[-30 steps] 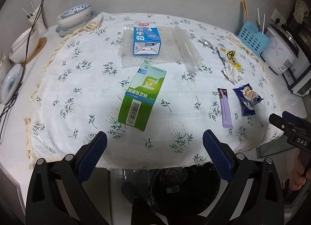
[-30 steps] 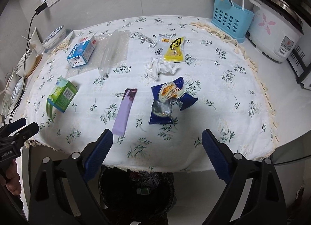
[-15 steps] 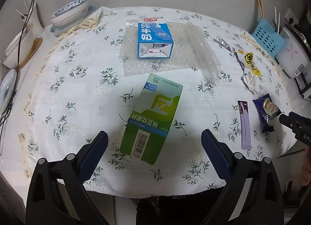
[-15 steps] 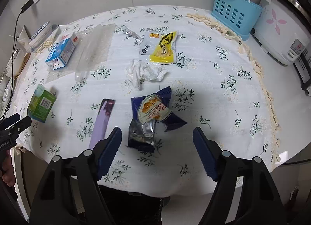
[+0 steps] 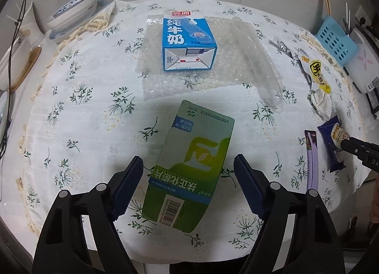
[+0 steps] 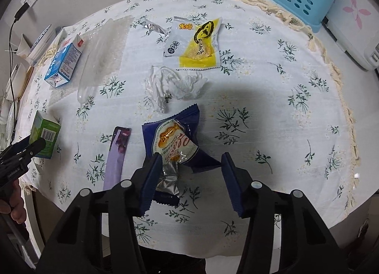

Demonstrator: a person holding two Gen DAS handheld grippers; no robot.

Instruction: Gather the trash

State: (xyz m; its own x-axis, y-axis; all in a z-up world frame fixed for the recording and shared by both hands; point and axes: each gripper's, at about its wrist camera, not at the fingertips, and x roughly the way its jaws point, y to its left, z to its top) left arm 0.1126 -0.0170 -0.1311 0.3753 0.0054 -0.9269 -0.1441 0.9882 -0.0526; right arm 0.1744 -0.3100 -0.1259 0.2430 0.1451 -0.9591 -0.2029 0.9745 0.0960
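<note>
Left tongs (image 5: 188, 177) stood wide open, holding nothing; the near end of the green carton (image 5: 189, 155) lay flat between the two blue pads (image 5: 128, 184), neither pad touching it as far as could be seen; carton slightly skewed to the jaw line. Right tongs (image 6: 189, 179) likewise wide open and empty; straddled the torn blue cookie wrapper (image 6: 175, 143), with its crumpled silver foil end just beside the left pad; contact there could not be settled.

Outward from the left tongs: blue milk carton (image 5: 188, 44) lying on a sheet of bubble wrap (image 5: 213, 77); a clear plastic tube (image 5: 258, 60) along its right side. Outward from the right tongs: purple sachet (image 6: 116, 155) just left of the wrapper; crumpled tissue (image 6: 173, 87) beyond it; yellow-and-white snack packet (image 6: 196, 44) farther back; small foil scrap (image 6: 151, 27) near that. All lay on the floral-clothed tabletop (image 6: 272, 108).

Judgement: step in hand was the first pick-up, both sides positioned for a grasp, no trash yet lifted. Next move called for closing each pair on its item; the carton wanted a squeeze across its narrow sides, square to them, lest it pivot; the wrapper, thin and slack, wanted the pads low against the cloth to catch the film, not just the foil tail.
</note>
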